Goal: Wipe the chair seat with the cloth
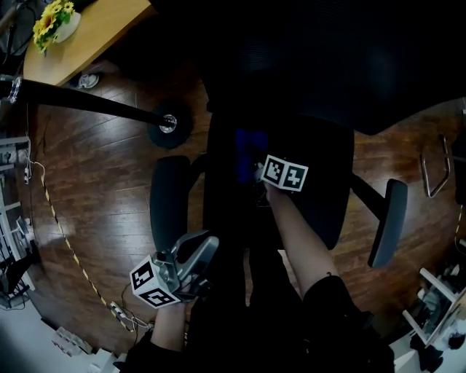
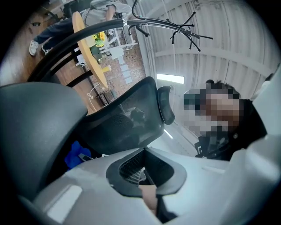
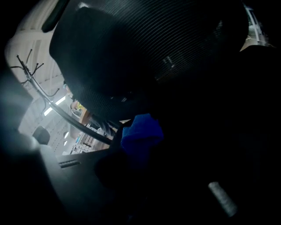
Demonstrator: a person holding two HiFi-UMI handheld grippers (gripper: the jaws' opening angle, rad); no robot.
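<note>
A black office chair fills the head view; its seat (image 1: 317,193) lies under my right forearm. A blue cloth (image 1: 250,151) rests on the left part of the seat, and my right gripper (image 1: 256,167) is shut on its near end. In the right gripper view, which is very dark, the cloth (image 3: 141,133) bunches just ahead of the right gripper (image 3: 131,160). Low at the left, beside the chair's left armrest (image 1: 169,195), my left gripper (image 1: 196,253) holds nothing. In its own view the left gripper (image 2: 147,178) points up at the mesh backrest (image 2: 125,123), its jaws together.
The chair's backrest (image 1: 328,65) is at the top and its right armrest (image 1: 387,218) at the right. A coat stand's round base (image 1: 167,122) stands on the wooden floor left of the chair. A wooden table (image 1: 91,36) with yellow flowers (image 1: 52,18) is at the top left.
</note>
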